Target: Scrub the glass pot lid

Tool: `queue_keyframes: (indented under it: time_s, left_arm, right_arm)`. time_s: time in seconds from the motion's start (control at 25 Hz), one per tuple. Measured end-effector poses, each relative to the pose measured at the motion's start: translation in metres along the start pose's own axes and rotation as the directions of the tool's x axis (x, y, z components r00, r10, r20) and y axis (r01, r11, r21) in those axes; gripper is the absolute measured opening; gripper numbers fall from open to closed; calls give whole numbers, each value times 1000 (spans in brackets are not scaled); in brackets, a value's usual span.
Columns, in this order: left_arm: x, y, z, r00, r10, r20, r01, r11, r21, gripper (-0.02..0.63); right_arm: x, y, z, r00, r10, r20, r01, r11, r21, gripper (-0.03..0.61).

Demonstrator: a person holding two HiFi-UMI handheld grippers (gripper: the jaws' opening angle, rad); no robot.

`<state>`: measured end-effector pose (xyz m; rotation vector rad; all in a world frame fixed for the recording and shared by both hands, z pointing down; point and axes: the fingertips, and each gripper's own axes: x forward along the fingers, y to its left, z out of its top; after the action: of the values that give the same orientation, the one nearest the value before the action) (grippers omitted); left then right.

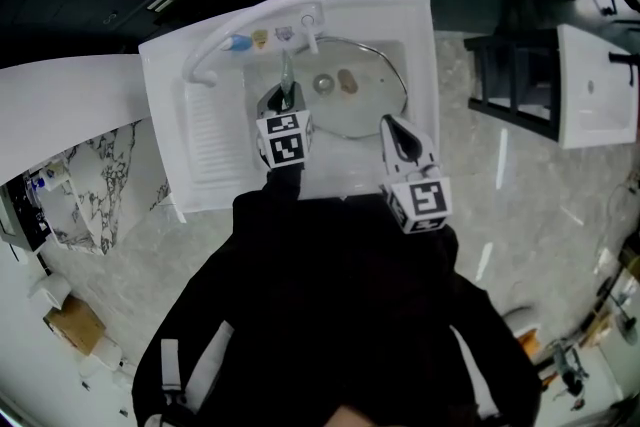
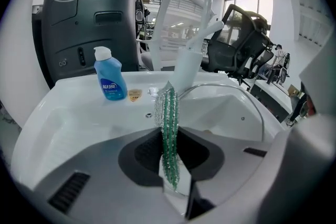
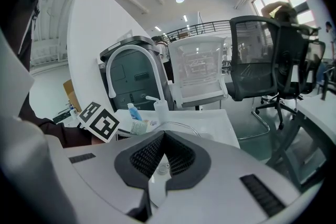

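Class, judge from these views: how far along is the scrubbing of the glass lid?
Done: the left hand-held gripper is shut on the scrubber, and the glass lid lies in the sink. In hand: the scrubber is poised near the lid's edge; contact unclear. Left: apparently all the scrubbing. The right hand-held gripper is shut, apparently empty.

- Glass lid (image 1: 352, 93): near rim hidden under the right gripper (image 1: 392, 127), head view.
- Sink (image 1: 215, 130): front edge covered by the person's dark sleeves (image 1: 330, 255).
- Blue bottle (image 2: 110, 81): label print too small to read.
- Faucet (image 2: 186, 68): arch cut off by the upper edge, left gripper view.
- Ledge items (image 1: 262, 39): too small to identify from the head view.
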<state>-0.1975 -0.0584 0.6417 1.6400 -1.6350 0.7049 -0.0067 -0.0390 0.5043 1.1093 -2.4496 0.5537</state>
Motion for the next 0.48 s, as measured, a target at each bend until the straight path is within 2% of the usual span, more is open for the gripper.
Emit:
queue_keyframes:
  time_s: [0.48]
  left_arm:
    - [19, 2, -4, 999, -18, -46, 16, 999, -50, 63]
  right_arm:
    - [3, -1, -3, 1000, -1, -31, 1, 1000, 1, 3]
